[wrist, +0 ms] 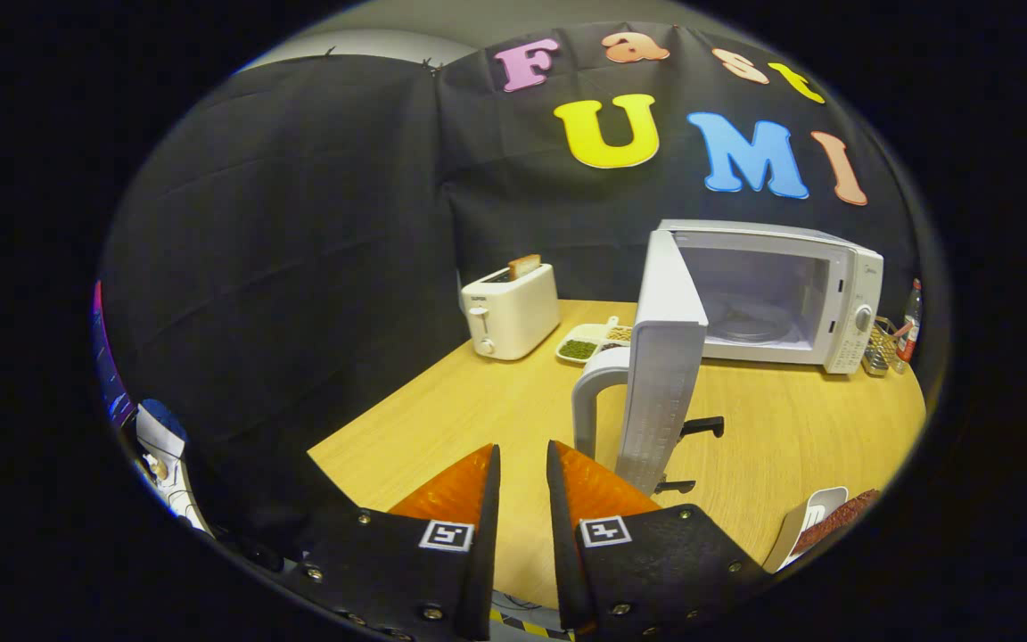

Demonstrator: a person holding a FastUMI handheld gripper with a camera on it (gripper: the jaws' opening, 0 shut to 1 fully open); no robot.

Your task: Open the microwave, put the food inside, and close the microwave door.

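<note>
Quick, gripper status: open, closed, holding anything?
Gripper: jaws slightly apart, holding nothing, just short of the open microwave door.

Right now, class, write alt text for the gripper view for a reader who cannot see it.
A white microwave stands on a wooden table with its door swung wide open toward the camera. The gripper has its jaws slightly apart on nothing, just short of the door handle. A toaster with bread and a divided tray sit behind; the food lies to the right.
</note>
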